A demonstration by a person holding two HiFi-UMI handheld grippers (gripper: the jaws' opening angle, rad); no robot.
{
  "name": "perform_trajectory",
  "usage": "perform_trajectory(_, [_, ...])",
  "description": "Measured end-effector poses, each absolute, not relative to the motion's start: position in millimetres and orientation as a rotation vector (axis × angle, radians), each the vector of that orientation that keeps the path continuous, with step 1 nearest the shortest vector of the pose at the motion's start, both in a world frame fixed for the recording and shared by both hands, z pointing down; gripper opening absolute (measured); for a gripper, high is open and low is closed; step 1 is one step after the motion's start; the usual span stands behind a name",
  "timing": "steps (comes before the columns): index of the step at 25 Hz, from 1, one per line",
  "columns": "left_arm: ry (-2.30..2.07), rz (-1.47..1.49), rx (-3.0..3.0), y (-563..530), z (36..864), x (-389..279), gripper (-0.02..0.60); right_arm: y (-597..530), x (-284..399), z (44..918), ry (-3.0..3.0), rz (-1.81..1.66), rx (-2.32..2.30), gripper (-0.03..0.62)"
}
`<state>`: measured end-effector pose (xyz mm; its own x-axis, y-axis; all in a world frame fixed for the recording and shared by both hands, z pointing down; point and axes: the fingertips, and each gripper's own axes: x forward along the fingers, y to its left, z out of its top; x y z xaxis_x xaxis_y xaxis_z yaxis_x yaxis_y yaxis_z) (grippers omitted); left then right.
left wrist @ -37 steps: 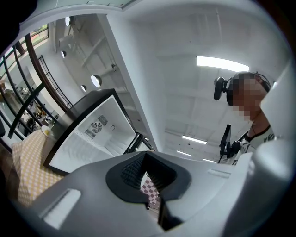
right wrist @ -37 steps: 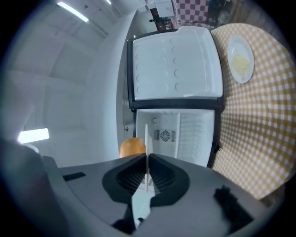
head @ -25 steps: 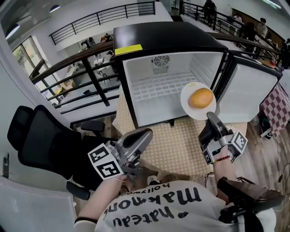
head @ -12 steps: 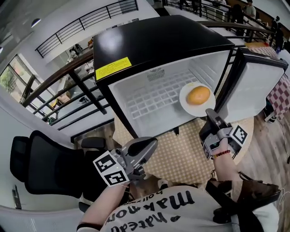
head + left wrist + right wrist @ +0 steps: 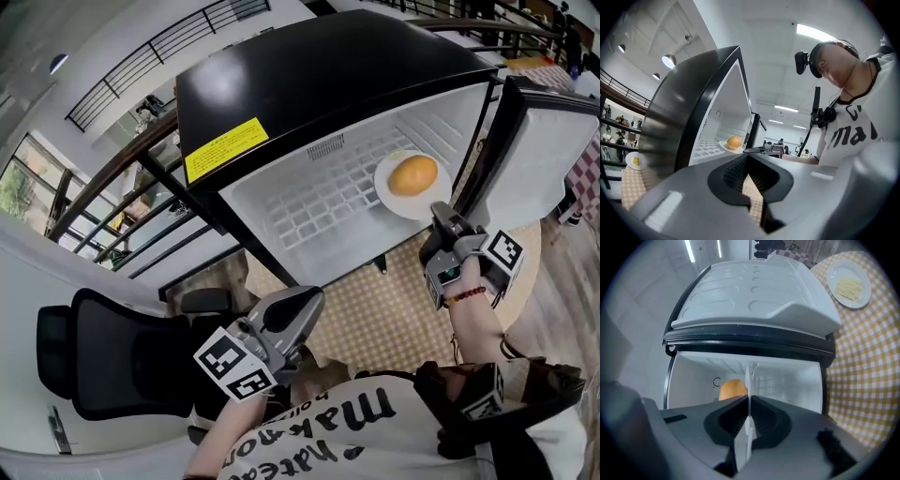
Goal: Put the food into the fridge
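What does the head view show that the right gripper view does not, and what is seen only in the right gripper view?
Only the head view: the left gripper, a yellow label on the fridge, and a black chair.
Only the right gripper view: a second plate with pale food strips, on the checked cloth past the door.
Both: the open fridge, its door, and the plate with the bun, which the right gripper holds by the rim.
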<state>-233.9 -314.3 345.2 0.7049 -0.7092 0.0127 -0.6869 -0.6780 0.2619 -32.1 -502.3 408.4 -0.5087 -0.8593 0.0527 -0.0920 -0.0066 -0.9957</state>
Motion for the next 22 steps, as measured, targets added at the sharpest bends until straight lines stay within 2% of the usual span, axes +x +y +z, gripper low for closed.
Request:
perform_trajectory(14, [-1.087,-0.154,2.665,-309.5,350.0,-260.7,0.003,-535.7,-56.2,401.3,1.636,-1.579,-1.061,0.025])
perform_trajectory(22, [-1.031,-0.157,2.675,-311.0,357.3,-252.2,0.003,-545.2,-61.7,397.4,1.701,-1.597,-1.136,0.025])
